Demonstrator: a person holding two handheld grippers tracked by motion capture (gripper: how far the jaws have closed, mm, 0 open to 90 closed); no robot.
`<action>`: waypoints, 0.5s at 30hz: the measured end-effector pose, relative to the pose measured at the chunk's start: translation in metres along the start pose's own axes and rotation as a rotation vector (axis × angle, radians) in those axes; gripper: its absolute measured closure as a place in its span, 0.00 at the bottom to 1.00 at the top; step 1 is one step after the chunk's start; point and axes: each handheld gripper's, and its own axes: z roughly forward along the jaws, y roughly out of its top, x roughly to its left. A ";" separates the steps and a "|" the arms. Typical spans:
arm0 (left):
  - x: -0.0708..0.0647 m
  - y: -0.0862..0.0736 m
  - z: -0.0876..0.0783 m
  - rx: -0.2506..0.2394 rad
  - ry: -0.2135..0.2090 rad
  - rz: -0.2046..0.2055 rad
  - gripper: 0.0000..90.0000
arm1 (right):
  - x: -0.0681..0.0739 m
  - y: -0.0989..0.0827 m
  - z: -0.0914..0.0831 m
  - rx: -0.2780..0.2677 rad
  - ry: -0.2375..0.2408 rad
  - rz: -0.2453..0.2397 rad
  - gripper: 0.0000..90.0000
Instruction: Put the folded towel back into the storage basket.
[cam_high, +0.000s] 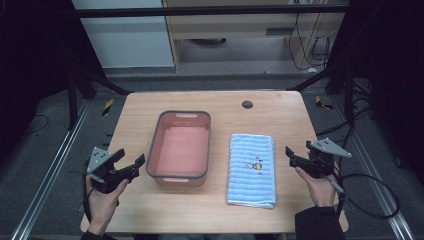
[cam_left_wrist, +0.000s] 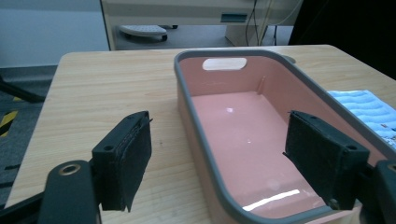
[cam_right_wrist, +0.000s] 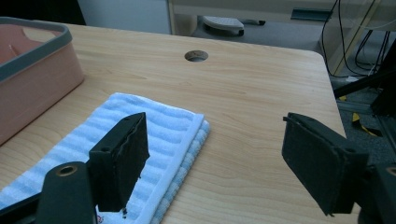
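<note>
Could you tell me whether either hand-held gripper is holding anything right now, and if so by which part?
Nothing is held. The left hand-held gripper is open beside the pink basin, and the right hand-held gripper is open beside the folded blue towel.

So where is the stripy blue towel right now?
In the high view the blue towel lies folded flat on the table, right of the pink tub, near the right gripper.

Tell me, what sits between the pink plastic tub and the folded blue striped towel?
Nothing: a bare strip of wooden table separates the pink plastic tub from the folded blue striped towel, seen in the high view.
</note>
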 end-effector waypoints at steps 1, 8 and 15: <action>-0.002 0.001 0.001 -0.007 -0.002 0.008 0.24 | 0.000 0.001 0.000 0.003 0.001 0.002 0.25; -0.012 0.003 0.005 0.000 -0.016 0.022 0.25 | 0.001 0.004 0.000 0.020 0.026 -0.010 0.29; -0.032 0.013 0.012 -0.022 -0.040 0.031 0.27 | -0.003 0.007 -0.001 0.028 0.039 -0.005 0.35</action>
